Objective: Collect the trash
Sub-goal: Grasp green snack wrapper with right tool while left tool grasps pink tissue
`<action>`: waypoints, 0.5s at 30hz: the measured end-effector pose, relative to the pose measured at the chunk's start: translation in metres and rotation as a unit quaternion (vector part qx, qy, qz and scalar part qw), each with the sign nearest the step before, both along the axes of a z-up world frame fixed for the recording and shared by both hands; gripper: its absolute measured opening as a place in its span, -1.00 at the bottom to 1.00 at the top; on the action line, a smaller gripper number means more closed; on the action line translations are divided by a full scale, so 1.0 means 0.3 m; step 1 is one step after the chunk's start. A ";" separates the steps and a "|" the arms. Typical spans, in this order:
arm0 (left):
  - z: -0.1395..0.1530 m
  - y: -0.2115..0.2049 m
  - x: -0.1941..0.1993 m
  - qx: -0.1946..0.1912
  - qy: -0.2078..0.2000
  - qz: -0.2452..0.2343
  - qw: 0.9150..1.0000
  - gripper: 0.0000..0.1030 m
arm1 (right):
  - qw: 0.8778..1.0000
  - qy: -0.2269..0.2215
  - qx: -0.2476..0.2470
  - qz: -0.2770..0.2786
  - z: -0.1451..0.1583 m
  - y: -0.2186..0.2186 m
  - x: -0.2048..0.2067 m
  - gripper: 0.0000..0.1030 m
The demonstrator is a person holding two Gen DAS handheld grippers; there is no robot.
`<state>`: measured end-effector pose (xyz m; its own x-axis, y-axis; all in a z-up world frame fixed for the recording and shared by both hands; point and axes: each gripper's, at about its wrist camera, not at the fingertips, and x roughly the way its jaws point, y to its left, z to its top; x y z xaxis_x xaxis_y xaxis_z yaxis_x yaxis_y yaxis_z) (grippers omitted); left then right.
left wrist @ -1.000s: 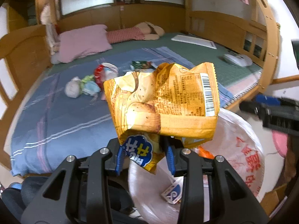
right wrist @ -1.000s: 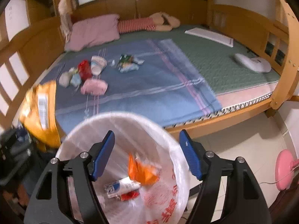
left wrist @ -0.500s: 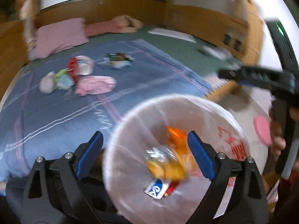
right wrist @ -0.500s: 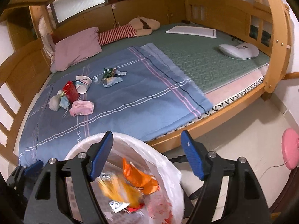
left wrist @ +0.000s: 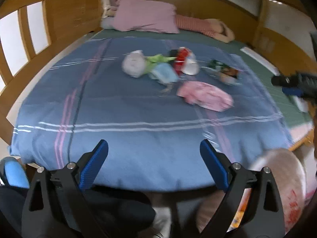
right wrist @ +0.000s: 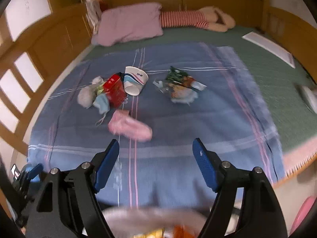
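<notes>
Both claws point at the bed with their jaws spread wide and nothing between them: the left claw (left wrist: 154,151) hangs over the near edge of the blue blanket (left wrist: 118,107), and the right claw (right wrist: 156,150) does the same a little farther toward the bed's right side. Judging by that, each is free to take the next piece of trash.

The trash lies in a loose heap toward the middle of the blanket. A pink wrapper (right wrist: 129,128) lies nearest the foot edge, apart from the rest. Behind it a red box (right wrist: 115,92) touches a paper cup (right wrist: 134,80) lying on its side, with a grey wad (right wrist: 85,97) and a light blue scrap (right wrist: 102,103) just beside them. A crumpled clear packet (right wrist: 179,87) sits apart, toward the right edge of the blanket.

The trash bag (left wrist: 277,188) stands off the bed by its near right corner, mouth open, probably so pieces drop straight in. Orange and yellow wrappers show inside it, too blurred to tell apart
</notes>
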<state>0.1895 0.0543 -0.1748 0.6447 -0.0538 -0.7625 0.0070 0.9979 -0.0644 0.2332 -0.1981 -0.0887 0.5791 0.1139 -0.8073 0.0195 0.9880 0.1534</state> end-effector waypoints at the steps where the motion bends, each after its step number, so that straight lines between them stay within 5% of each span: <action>1: -0.011 0.010 0.027 0.002 0.005 0.005 1.000 0.82 | 1.000 0.001 -0.005 -0.004 -0.012 0.003 0.053 0.46; 5: -0.077 0.035 0.102 -0.019 0.015 0.002 1.000 0.85 | 0.998 -0.015 -0.056 -0.035 -0.082 -0.022 0.342 0.46; 7: -0.124 0.052 0.124 -0.057 0.063 0.006 0.996 0.85 | 0.992 -0.017 -0.110 -0.062 -0.129 -0.050 0.491 0.46; 13: -0.135 0.067 0.115 -0.097 0.064 0.001 0.993 0.86 | 0.985 0.063 -0.126 -0.102 -0.336 -0.169 0.746 0.46; 15: -0.145 0.069 0.121 -0.105 0.071 0.007 0.992 0.86 | 0.988 0.087 -0.095 -0.086 -0.393 -0.175 0.768 0.46</action>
